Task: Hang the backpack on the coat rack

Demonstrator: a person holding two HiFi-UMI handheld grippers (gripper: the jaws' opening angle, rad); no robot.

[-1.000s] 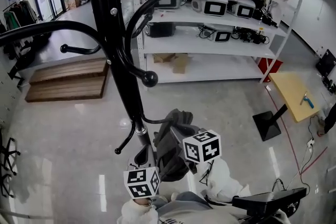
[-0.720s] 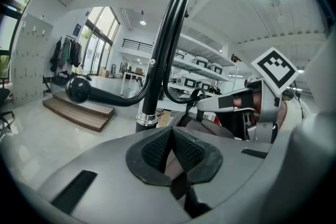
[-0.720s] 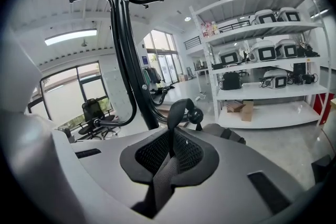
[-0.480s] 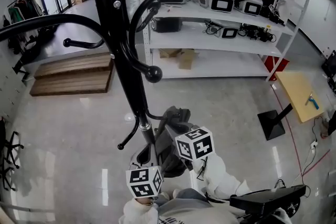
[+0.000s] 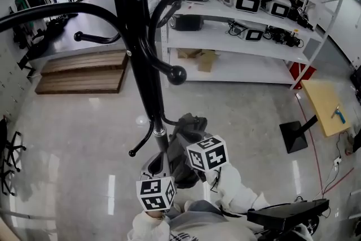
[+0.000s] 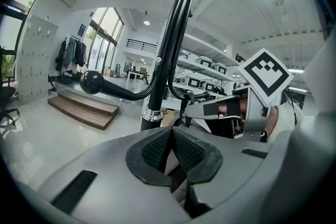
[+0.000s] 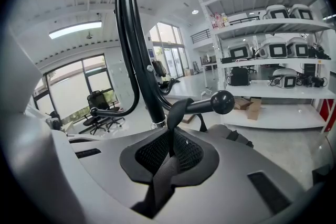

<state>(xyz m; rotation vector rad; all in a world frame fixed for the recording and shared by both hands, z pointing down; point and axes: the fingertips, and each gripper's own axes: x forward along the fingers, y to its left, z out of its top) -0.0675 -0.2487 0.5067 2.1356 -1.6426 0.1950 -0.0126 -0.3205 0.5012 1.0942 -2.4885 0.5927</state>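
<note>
The black coat rack rises in front of me, its pole close ahead in both gripper views. The grey backpack hangs low beside the pole. My right gripper is shut on the backpack's dark strap, whose loop lies over a ball-tipped lower hook. Part of the backpack's body shows beyond the jaws. My left gripper is lower and to the left, facing the pole, with its pads together. Nothing shows past its tips. From there I see the right gripper close by.
White shelving with white devices stands behind the rack. A wooden step platform lies at the left, with a yellow table and a black floor stand at the right. Office chairs stand by the windows.
My right gripper has shifted a little left and down toward the pole with the strap in it. The left gripper has stayed where it was.
</note>
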